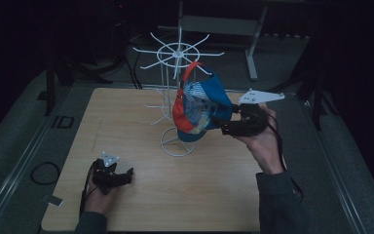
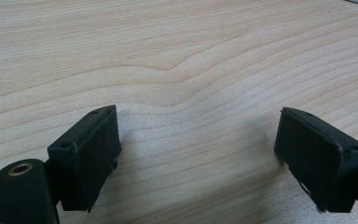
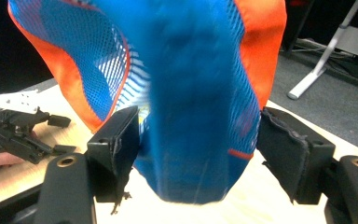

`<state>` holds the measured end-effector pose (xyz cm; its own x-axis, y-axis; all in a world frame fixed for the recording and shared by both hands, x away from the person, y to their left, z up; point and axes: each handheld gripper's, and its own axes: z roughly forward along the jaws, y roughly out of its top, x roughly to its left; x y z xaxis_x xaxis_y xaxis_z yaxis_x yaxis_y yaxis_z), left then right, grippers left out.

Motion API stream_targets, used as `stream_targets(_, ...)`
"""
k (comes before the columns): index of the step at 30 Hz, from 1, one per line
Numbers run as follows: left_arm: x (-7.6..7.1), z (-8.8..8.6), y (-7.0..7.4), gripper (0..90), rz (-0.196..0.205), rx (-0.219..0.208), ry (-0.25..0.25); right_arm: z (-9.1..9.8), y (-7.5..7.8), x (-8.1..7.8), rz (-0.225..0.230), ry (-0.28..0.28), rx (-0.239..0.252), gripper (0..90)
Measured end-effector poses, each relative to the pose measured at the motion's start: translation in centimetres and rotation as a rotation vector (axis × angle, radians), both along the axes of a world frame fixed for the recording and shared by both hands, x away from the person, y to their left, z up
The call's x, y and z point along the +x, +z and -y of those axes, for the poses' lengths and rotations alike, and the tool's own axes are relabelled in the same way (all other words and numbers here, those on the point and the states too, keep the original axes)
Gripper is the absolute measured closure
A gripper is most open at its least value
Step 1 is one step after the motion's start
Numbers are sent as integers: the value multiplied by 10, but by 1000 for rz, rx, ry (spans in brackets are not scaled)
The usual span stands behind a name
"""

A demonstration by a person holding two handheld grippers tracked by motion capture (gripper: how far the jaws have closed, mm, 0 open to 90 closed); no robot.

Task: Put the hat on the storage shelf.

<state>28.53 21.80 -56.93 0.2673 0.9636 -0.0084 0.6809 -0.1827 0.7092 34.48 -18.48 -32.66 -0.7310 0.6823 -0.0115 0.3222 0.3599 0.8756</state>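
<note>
The right gripper (image 1: pixel 224 119) is sitting right of centre in the high view, raised above the wooden table (image 1: pixel 214 190), with the person's hand (image 1: pixel 263 141) wrapped around it. Its jaws are standing on either side of a blue and orange mesh cap (image 1: pixel 199 107); whether they are pinching the fabric, I cannot tell. The cap is hanging against the white wire stand (image 1: pixel 175 97) at upper centre, its blue brim (image 3: pixel 191 154) pointing down between the jaws. The left gripper (image 2: pixel 196 149) is resting at lower left on the table, jaws wide apart, holding nothing.
</note>
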Motion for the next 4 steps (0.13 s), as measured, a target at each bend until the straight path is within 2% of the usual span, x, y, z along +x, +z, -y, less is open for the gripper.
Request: stream_targets(4, 0, 0, 0, 145, 0, 3, -2, 3, -4, 0, -14, -1, -5, 290)
